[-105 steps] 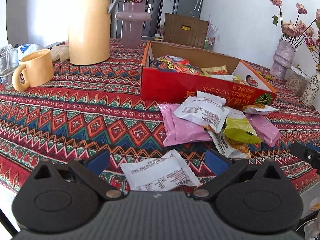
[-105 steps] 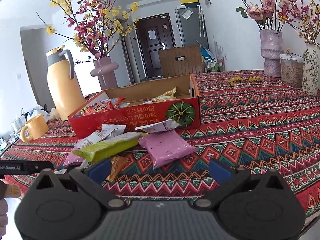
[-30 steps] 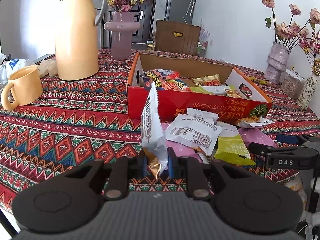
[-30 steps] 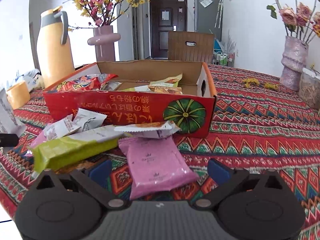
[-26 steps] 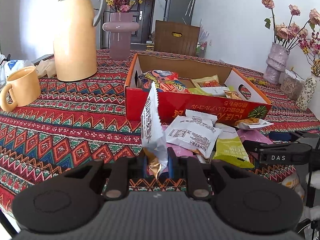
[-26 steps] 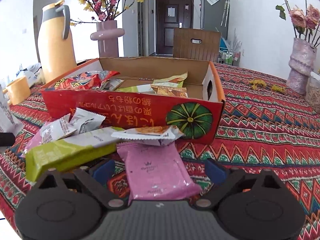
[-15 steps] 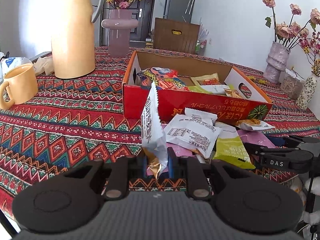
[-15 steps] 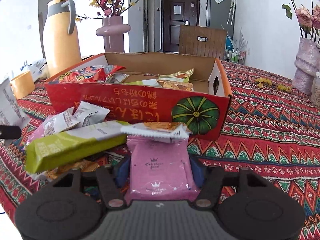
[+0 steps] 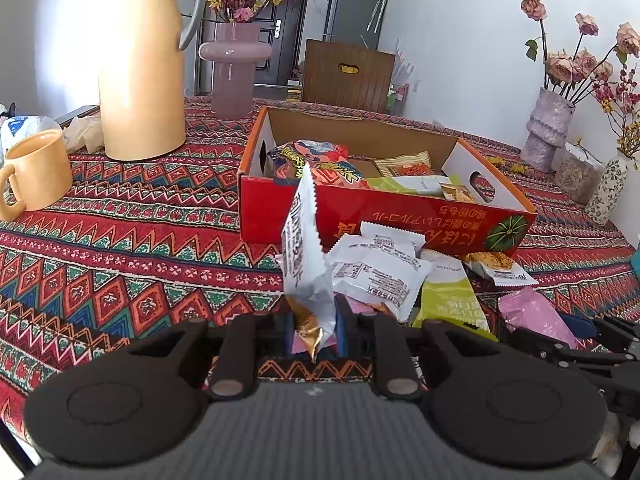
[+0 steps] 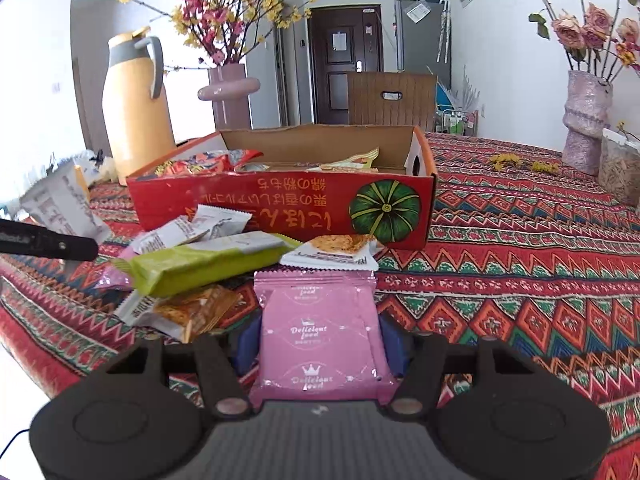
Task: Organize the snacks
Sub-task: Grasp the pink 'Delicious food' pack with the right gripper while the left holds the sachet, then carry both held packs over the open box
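Note:
An open red cardboard box (image 9: 400, 216) (image 10: 280, 204) on the patterned tablecloth holds several snack packets. A loose pile lies in front of it: white packets (image 9: 380, 272), a green bar (image 10: 208, 260), a small cracker packet (image 10: 336, 252) and a golden packet (image 10: 192, 312). My left gripper (image 9: 314, 320) is shut on a white snack packet (image 9: 306, 256), which stands upright left of the pile. My right gripper (image 10: 318, 340) is shut on a pink snack packet (image 10: 320, 332) lying flat, its blue pads pressed on both long edges.
A tall yellow thermos (image 9: 140, 72) and a yellow mug (image 9: 36, 172) stand at the back left, with a pink vase (image 9: 234, 68) behind. Flower vases (image 9: 548, 136) and a jar (image 10: 620, 172) line the right edge. A wooden chair (image 9: 348, 76) stands behind the table.
The right gripper's jaws have closed from wide open onto the pink packet, and it has shifted slightly. The left gripper still holds the white packet upright in the same place.

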Demonstrator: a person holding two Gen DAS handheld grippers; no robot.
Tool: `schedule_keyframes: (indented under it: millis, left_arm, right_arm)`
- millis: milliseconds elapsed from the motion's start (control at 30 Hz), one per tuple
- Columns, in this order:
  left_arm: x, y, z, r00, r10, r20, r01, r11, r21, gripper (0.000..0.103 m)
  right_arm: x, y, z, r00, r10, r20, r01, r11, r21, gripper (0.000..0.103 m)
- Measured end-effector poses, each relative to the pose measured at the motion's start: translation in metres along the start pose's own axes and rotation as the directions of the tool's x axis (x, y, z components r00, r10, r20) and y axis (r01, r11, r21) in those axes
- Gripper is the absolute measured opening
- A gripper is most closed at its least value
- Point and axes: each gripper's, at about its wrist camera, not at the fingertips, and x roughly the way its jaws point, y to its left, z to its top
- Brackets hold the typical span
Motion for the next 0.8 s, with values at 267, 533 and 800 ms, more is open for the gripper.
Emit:
schedule_keyframes:
  millis: [267,533,800]
  left_arm:
    - [-0.003,-0.006,0.008,1.000,-0.014,0.021,0.014,1.000,0.000,0.019]
    - [-0.004,-0.014,0.027,0.997,-0.030,0.067,0.030,1.000,0.004,0.019]
    - [0.002,-0.025,0.044,0.994,-0.048,0.097,0.046,0.999,0.021,0.019]
  right_arm:
    - [-0.029,0.000,-0.004,0.998,0.007,0.064,-0.010,0.998,0.057,0.061]
    - [-0.040,0.004,0.019,0.990,0.010,0.144,-0.016,0.999,0.042,0.061]
    - [-0.027,0.005,0.045,0.981,0.019,0.194,-0.023,1.000,0.018,0.061]
